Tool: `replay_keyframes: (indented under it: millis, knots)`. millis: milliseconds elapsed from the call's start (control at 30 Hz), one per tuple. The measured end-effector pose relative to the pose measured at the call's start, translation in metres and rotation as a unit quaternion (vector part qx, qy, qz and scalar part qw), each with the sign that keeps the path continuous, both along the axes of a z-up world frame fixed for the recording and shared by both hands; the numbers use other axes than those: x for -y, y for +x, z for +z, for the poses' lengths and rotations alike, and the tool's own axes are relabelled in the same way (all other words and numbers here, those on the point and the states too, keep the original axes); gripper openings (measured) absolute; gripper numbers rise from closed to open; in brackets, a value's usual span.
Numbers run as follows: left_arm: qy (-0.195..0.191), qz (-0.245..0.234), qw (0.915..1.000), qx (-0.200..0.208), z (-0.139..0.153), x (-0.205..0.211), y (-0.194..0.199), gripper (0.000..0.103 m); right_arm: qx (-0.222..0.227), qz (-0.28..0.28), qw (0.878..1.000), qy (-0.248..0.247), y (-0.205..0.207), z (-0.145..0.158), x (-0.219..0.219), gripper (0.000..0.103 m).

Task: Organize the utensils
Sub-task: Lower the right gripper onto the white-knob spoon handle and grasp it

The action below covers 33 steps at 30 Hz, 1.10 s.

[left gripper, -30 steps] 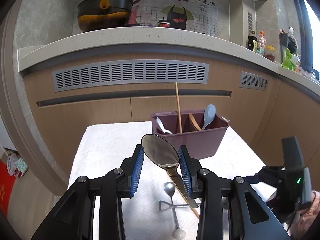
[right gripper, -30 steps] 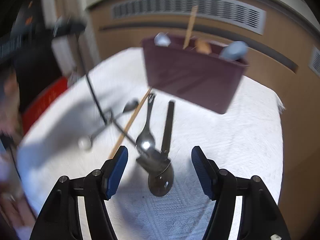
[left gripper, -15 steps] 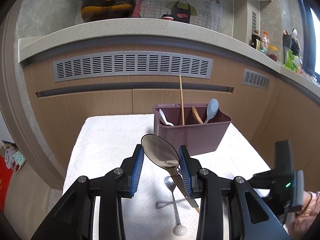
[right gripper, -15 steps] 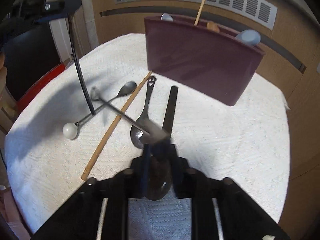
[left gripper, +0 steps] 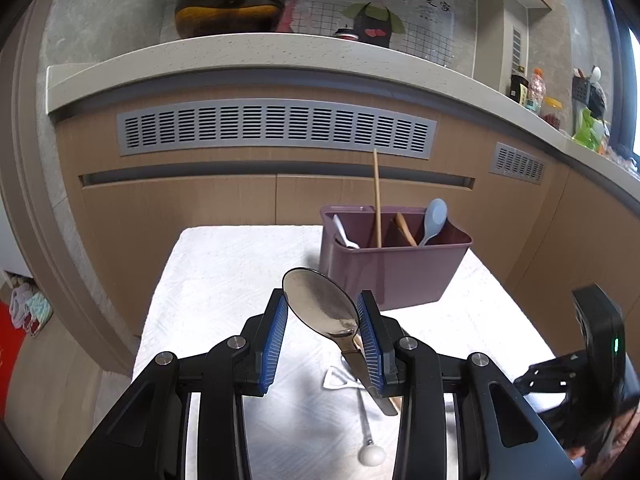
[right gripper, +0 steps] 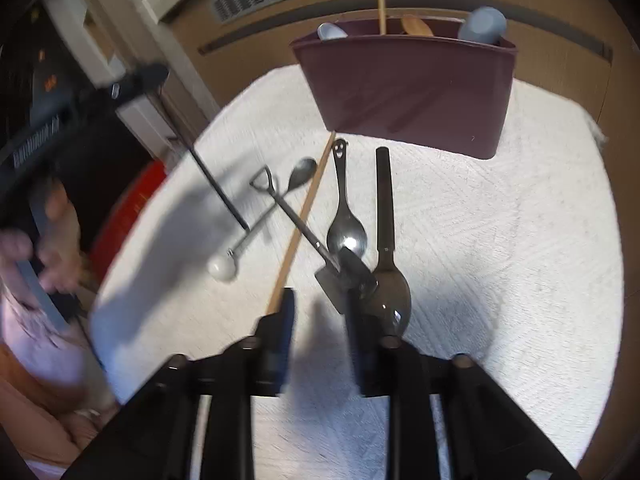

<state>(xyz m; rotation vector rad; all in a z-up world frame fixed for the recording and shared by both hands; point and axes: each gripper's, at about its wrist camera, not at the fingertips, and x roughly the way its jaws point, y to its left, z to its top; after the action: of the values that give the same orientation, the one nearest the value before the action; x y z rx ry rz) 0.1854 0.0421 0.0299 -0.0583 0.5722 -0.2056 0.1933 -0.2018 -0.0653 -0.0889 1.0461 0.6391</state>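
A large metal spoon (left gripper: pixel 320 304) is clamped by its bowl between the left gripper (left gripper: pixel 322 336) pads, raised before the purple utensil caddy (left gripper: pixel 394 264); the right gripper (right gripper: pixel 320 316) jaws, just reopened to a narrow gap, are held empty over the shovel-shaped spoon (right gripper: pixel 296 220) on the white cloth (right gripper: pixel 480 240).

black pot (left gripper: pixel 232 4) on countertop (left gripper: pixel 240 54) | grey vent grille (left gripper: pixel 276 132) | bottles (left gripper: pixel 536 92) far right | white cloth (right gripper: pixel 500 240)

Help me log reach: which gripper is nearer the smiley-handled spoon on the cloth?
Right. The right gripper hovers by the smiley-handled spoon, jaws just opening with the shovel-shaped spoon between. The left gripper, gripping a large spoon, is raised farther off.
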Motion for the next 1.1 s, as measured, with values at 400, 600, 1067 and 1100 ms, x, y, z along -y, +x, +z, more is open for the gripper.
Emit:
replay_keyframes:
  millis: [400,600,1067,1100]
  knots:
    - [0.011,0.041,0.999,0.014,0.002,-0.035,-0.012,0.037,0.016,-0.016,0.999,0.04,0.03,0.009,-0.059,0.044]
    - [0.013,0.062,0.9976,0.027,0.005,-0.056,-0.019,0.037,0.097,0.049,0.994,-0.008,-0.031,-0.001,-0.084,0.044]
    - [-0.008,0.028,0.9993,0.023,0.019,-0.037,-0.03,0.037,0.158,0.031,0.986,-0.046,-0.043,0.037,-0.078,0.02]
    - [-0.007,0.025,0.9993,0.025,0.021,-0.033,-0.031,0.037,0.162,0.027,0.986,-0.037,-0.042,0.049,-0.069,0.02]
